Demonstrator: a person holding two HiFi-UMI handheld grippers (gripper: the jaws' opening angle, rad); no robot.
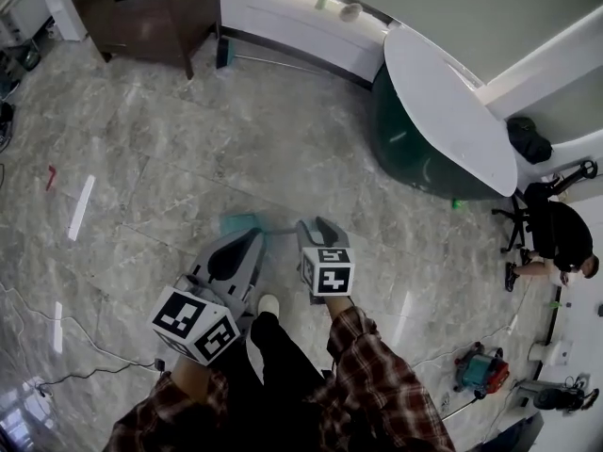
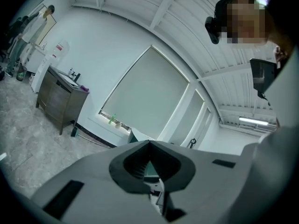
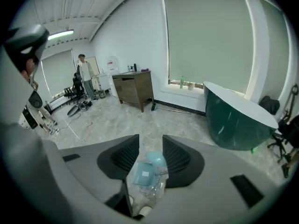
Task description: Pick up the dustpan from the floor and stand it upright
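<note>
Two hand-held grippers hang over the floor (image 1: 188, 139), and the dustpan (image 1: 240, 222) lies flat on it just ahead of them, its pale blue pan partly hidden behind the tip of the left hand-held gripper (image 1: 252, 238). The right hand-held gripper (image 1: 317, 226) is the better placed. It tilts downward, and in its own view the dustpan (image 3: 142, 174) shows on the floor straight below the gap between its jaws, which stand wide apart with nothing pressed between them. The left one points level at the far wall, its jaws closed tip to tip on nothing. In the head view the dustpan's long axis seems to run crosswise, from the pan at left toward a thin handle (image 1: 283, 232) reaching to the right gripper, though that part is faint. The coming move is probably a descent by the right. No brand or label can be read. The marker cubes (image 1: 330, 273) bear only black-and-white squares, and a wall sign (image 2: 58, 48) is too small to read.
</note>
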